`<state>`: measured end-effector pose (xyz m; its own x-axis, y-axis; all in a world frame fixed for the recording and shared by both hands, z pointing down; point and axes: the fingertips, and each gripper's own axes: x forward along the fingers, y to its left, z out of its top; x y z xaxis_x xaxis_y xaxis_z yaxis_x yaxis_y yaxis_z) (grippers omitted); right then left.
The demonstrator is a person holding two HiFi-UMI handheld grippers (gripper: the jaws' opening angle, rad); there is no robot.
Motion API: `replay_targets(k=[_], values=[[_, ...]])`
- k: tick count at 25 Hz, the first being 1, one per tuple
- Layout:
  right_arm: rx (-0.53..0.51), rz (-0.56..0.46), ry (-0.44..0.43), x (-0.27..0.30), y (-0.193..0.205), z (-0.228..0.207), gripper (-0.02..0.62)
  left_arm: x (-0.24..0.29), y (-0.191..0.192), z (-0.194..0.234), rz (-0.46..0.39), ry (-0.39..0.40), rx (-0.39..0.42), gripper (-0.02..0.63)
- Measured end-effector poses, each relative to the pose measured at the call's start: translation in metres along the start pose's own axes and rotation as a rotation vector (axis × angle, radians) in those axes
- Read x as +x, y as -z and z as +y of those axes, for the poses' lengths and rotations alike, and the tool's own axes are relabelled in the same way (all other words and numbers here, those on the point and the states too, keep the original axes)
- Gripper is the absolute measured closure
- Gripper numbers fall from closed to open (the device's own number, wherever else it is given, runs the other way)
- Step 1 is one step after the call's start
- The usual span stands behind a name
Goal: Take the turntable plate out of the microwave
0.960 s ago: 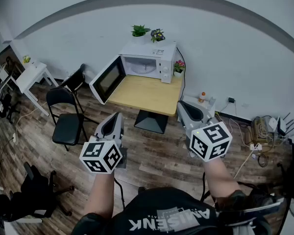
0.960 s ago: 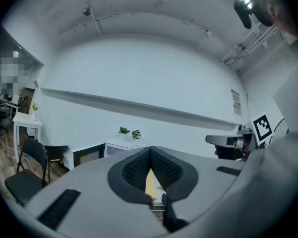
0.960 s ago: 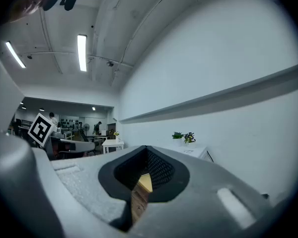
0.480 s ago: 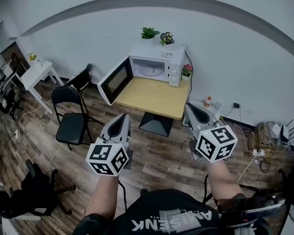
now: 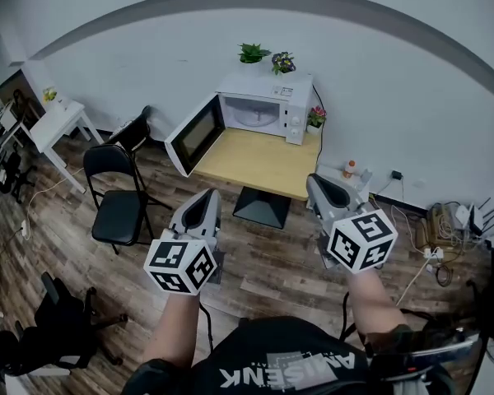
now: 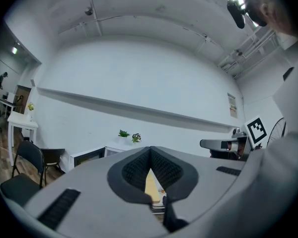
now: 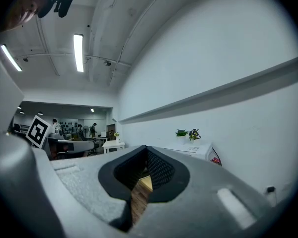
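The white microwave (image 5: 263, 107) stands at the back of a wooden table (image 5: 259, 163), its door (image 5: 196, 135) swung open to the left. Inside it the glass turntable plate (image 5: 255, 119) lies flat. My left gripper (image 5: 206, 197) and right gripper (image 5: 317, 183) hover level over the floor, well short of the table, both shut and empty. In the left gripper view the jaws (image 6: 150, 151) meet, with the microwave (image 6: 89, 156) far off. The right gripper's jaws (image 7: 146, 151) also meet, and the microwave's top (image 7: 194, 148) shows beyond.
Two black chairs (image 5: 115, 192) stand left of the table, with a white side table (image 5: 56, 126) further left. Potted plants (image 5: 251, 53) sit on the microwave, another pot (image 5: 314, 118) beside it. Cables and boxes (image 5: 445, 220) lie on the floor at right.
The view has shifted, so the microwave and table sit a little further right in the picture than a second ago. Both grippers stay shut and empty in front of the body.
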<state>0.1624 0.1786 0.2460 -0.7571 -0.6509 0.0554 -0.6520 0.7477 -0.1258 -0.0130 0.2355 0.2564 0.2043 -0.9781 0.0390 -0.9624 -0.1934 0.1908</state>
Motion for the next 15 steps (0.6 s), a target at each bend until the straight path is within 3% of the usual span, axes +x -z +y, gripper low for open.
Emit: replay_targets(k=[5, 9, 15], values=[[0.002, 0.003, 0.013, 0.014, 0.004, 0.015, 0.591, -0.003, 0.000, 0.014, 0.000, 0.035, 0.022, 0.604], [0.000, 0.000, 0.035, 0.026, 0.009, 0.029, 0.591, -0.002, 0.010, 0.033, 0.054, 0.042, 0.070, 0.604], [0.002, 0.011, 0.057, 0.037, 0.020, 0.046, 0.591, -0.006, 0.010, 0.050, 0.033, 0.105, 0.036, 0.604]])
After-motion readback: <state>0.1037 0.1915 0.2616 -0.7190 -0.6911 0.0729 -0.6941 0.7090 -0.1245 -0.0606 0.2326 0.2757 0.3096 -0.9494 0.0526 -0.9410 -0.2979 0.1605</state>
